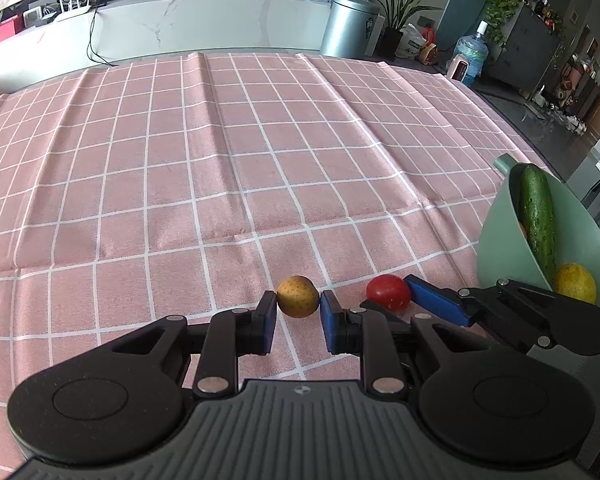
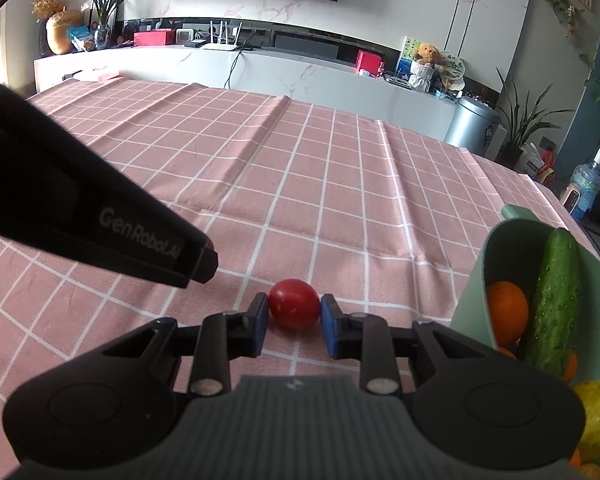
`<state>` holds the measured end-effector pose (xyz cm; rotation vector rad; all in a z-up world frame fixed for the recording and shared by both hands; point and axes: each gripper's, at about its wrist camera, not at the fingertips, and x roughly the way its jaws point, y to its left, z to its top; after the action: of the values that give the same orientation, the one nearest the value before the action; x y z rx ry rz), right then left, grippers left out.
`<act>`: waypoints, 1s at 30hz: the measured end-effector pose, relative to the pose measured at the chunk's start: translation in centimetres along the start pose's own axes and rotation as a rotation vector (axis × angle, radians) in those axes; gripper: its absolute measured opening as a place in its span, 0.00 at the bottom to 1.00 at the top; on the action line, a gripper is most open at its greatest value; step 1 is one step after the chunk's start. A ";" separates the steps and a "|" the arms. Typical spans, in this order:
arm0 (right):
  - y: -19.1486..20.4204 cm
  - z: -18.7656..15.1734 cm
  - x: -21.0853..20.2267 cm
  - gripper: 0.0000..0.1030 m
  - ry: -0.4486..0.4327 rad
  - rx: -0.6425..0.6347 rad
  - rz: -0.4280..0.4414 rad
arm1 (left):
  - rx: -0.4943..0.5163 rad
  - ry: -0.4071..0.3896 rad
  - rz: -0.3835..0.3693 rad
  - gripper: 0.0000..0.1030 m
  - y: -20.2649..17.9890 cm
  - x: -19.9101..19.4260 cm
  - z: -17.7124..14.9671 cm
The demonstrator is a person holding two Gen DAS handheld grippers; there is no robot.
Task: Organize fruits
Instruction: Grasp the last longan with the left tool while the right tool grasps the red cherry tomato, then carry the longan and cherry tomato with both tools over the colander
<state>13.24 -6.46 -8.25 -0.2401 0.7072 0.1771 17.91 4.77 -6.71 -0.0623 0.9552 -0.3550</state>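
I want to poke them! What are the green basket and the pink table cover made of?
The green basket looks like smooth matte plastic: thin, even walls with a soft sheen. The pink table cover looks like woven cloth, going by its fold creases and ripples, though a coated fabric can't be ruled out.

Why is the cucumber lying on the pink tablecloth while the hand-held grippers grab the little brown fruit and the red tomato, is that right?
Not quite. The cucumber is not on the tablecloth; it stands leaning inside the green bowl, as the right wrist view shows. The rest holds: the left hand-held gripper brackets the brown fruit and the right hand-held gripper brackets the red tomato.
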 end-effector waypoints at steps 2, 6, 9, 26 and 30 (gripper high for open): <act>-0.1 0.3 -0.5 0.23 -0.008 0.004 0.013 | -0.014 -0.005 -0.017 0.25 0.1 -0.3 0.1; -0.7 1.2 -2.1 0.23 -0.026 0.033 0.049 | -0.052 -0.036 -0.040 0.25 0.0 -1.7 0.0; -1.5 1.7 -4.0 0.23 -0.036 0.064 0.063 | -0.077 -0.067 -0.048 0.25 -0.3 -3.2 -0.1; -12.6 -0.7 -13.5 0.23 -0.008 0.145 -0.005 | 0.120 -0.081 -0.137 0.25 -13.3 -5.0 0.7; -15.9 -1.3 -13.4 0.23 0.045 0.160 -0.023 | 0.182 -0.026 -0.128 0.25 -16.2 -3.4 1.3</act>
<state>6.28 -23.15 2.16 -0.0993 0.7588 0.0929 12.82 -9.54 0.03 0.0379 0.8922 -0.5567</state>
